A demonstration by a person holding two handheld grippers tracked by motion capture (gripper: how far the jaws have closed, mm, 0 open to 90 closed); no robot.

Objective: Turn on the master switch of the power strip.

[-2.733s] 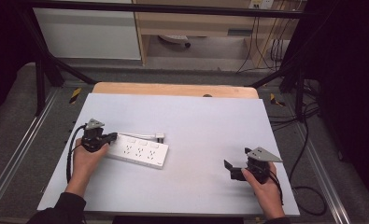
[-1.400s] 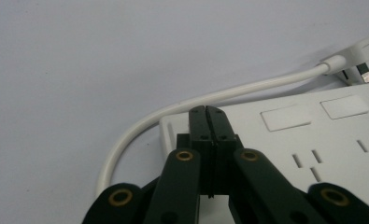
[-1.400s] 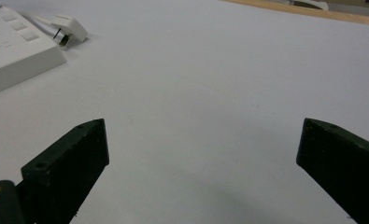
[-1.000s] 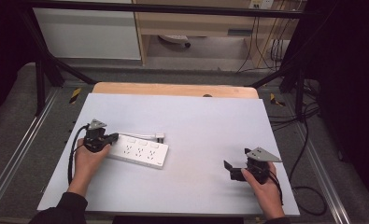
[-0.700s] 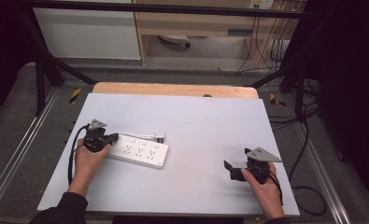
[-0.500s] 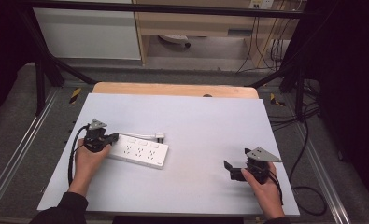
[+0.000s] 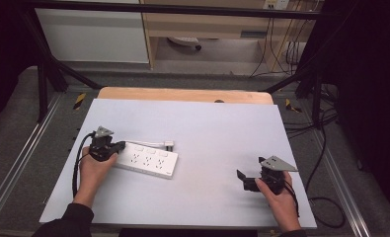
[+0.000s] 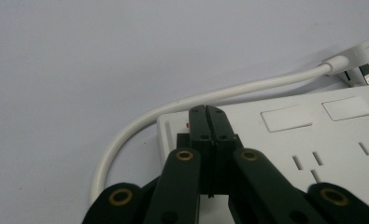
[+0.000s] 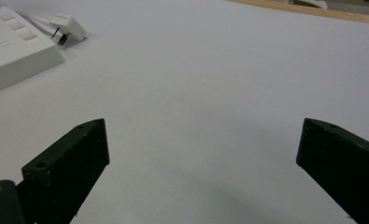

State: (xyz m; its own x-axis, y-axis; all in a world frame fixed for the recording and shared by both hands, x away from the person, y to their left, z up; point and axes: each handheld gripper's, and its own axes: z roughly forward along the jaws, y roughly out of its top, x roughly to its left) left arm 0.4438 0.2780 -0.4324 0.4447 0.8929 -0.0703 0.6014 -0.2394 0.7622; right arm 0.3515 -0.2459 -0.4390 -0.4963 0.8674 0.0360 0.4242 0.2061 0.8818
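Observation:
A white power strip [image 7: 148, 161] lies on the pale table at the left, its white cable [image 7: 148, 144] running along its far side to a plug [image 7: 169, 145]. My left gripper [image 7: 114, 146] rests at the strip's left end with its jaws shut together, nothing between them. In the left gripper view the closed tips [image 8: 208, 112] sit over the strip's end [image 8: 285, 140] beside a small red mark, and the cable [image 8: 182, 102] curves around behind. My right gripper [image 7: 243, 178] lies on the table at the right, jaws wide open and empty [image 9: 196, 140].
The pale sheet [image 7: 217, 128] covers the wooden table, whose bare edge [image 7: 182, 94] shows at the far side. Black frame bars [image 7: 49, 64] and loose cables [image 7: 326, 148] flank the table. The strip [image 9: 14, 51] and plug [image 9: 67, 25] lie far left of the right gripper.

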